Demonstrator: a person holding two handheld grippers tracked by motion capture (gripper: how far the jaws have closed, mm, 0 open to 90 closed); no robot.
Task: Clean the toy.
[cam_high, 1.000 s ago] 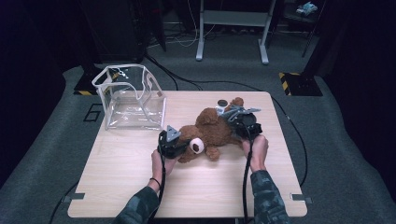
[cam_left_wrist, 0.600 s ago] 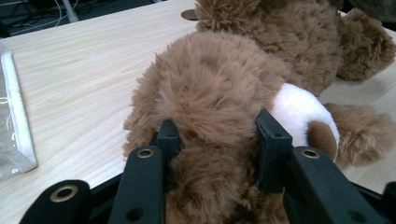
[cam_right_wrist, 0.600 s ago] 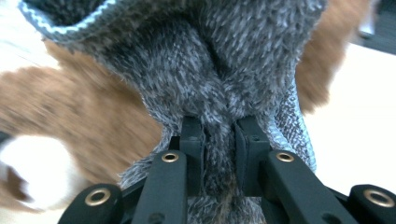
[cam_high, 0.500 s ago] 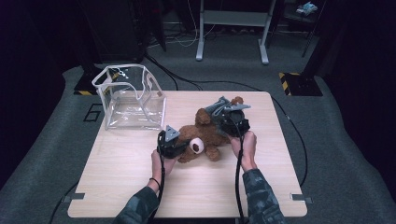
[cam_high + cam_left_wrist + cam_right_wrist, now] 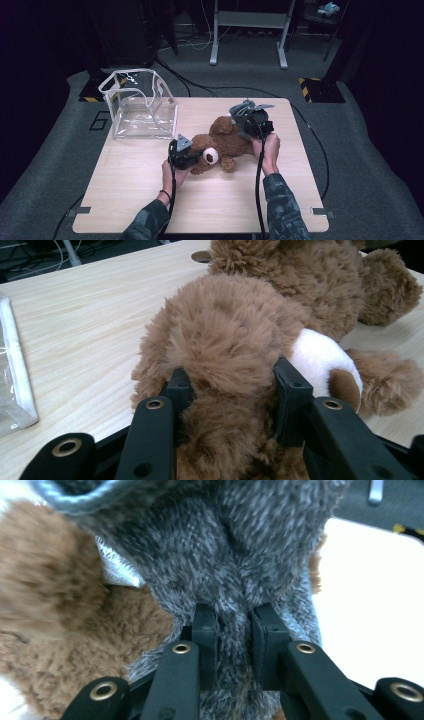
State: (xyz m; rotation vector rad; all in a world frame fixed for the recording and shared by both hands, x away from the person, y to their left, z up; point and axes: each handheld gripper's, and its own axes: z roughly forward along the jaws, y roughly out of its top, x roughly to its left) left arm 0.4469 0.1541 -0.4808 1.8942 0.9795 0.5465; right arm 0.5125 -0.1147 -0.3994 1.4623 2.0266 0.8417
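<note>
High view, left tongs (image 5: 192, 155) clamping teddy bear's (image 5: 225, 142) head, right tongs (image 5: 245, 120) pinching grey fabric (image 5: 240, 555).

Only readable mark: big digit "6" (image 5: 99, 120) painted in dark outline on grey floor (image 5: 60, 150), left of desk (image 5: 130, 200) (partly cut off by desk edge). No brand or label legible elsewhere.
</note>
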